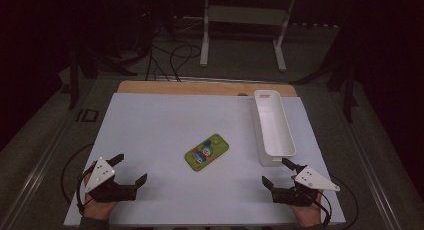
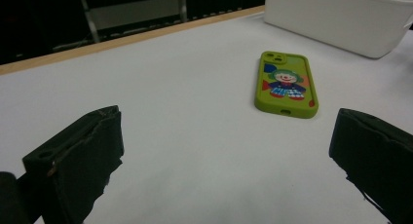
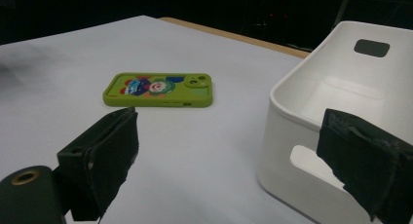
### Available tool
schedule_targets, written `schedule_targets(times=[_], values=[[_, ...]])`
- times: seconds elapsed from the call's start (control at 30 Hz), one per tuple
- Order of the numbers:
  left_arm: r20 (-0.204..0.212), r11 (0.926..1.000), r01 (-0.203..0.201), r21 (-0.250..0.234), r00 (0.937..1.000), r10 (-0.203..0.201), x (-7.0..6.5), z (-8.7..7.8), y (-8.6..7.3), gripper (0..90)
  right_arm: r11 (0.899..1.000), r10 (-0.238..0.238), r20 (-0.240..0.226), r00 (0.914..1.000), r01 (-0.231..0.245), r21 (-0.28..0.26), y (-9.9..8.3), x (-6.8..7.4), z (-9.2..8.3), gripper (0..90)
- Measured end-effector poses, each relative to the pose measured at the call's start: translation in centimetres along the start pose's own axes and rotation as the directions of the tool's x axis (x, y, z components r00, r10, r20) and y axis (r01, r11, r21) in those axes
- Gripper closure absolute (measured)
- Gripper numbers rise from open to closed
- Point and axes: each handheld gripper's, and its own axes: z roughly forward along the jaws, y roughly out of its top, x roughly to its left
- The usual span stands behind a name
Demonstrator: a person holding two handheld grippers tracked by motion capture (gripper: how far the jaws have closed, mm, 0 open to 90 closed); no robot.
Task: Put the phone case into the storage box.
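A lime-green phone case (image 1: 206, 152) with a colourful clown print lies on a white board (image 1: 150, 130) beside a plain white bin (image 1: 272, 127).

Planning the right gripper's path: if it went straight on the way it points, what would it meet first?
Probably the white bin: its near end sits just ahead of the open right gripper. The phone lies off to the side.

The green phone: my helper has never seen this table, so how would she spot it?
On the white tabletop, look near the middle, just left of the long white plastic bin. There lies the flat lime-green phone, alone, a colourful clown printed on its case.
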Motion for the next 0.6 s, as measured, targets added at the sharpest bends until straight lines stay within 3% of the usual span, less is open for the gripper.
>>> schedule_targets(times=[0.6], values=[[-0.020,0.9998,0.008,0.016,0.9998,-0.008,-0.05,0.27,0.32,0.0,1.000,-0.014,0.026,0.9996,0.014,0.003,0.01,0.32,0.21,7.7]])
